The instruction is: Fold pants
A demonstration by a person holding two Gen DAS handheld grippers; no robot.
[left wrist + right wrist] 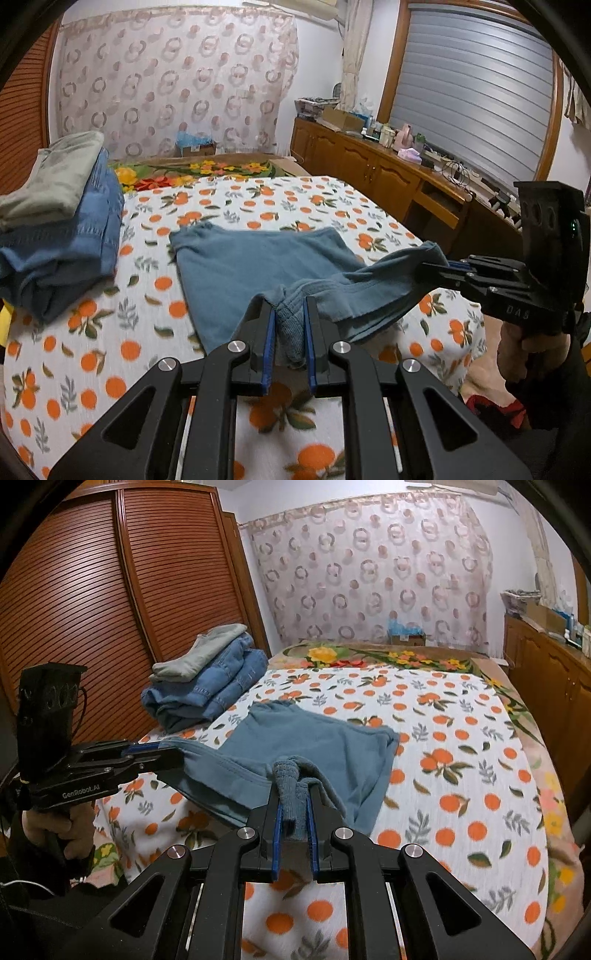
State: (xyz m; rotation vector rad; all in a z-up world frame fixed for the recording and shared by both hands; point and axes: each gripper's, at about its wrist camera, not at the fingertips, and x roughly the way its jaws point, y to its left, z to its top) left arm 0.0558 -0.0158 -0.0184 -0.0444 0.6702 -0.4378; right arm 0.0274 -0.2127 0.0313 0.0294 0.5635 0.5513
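Pants (255,266), blue-grey, lie partly flat on bed (92,354) w/ orange-print cover; near edge is lifted off the cover. Left gripper (290,325): jaws pressed together, pinching a bunched ribbed hem of the pants. Right gripper (295,805): jaws likewise clamped on a second bunch of the same edge. Fabric spans between both grippers, sagging slightly. Stack of folded clothes (207,686) (jeans under a grey item) sits on bed's far left, apart from pants.
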